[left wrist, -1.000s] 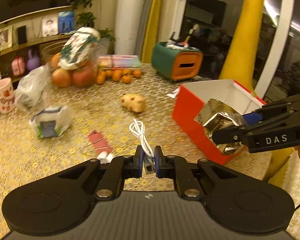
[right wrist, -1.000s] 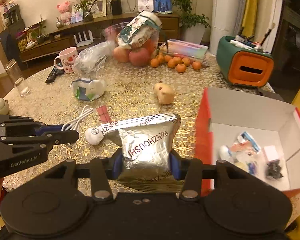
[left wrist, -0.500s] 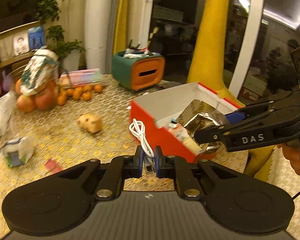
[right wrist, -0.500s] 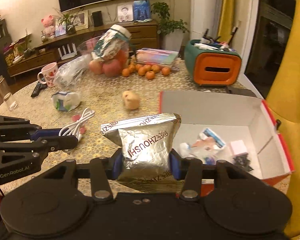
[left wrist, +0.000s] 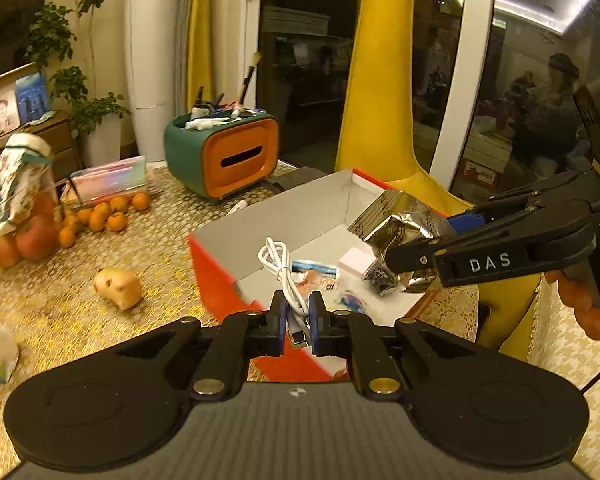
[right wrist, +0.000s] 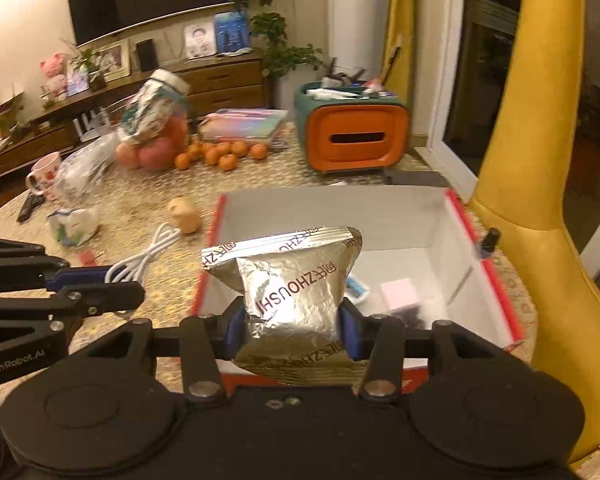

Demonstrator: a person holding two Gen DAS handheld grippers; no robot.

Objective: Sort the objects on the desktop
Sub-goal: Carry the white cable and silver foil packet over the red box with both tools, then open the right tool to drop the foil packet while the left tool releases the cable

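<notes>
while both grippers are held over the red box (right wrist: pixel 496 280), the right gripper (right wrist: pixel 292 334) is seen pinching a silver foil packet (right wrist: pixel 296 284) directly above the open interior; the left gripper (left wrist: pixel 298 322), pressed onto a coiled white cable (left wrist: pixel 280 268) whose length runs forward, is poised at the box's near-left rim; the right one is judged nearer to a clean drop.

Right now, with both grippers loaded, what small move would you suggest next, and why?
Probably open the right gripper: its foil packet hangs over the open red box, so it should drop inside. The left gripper, shut on the white cable, sits only at the box's near edge.
</notes>
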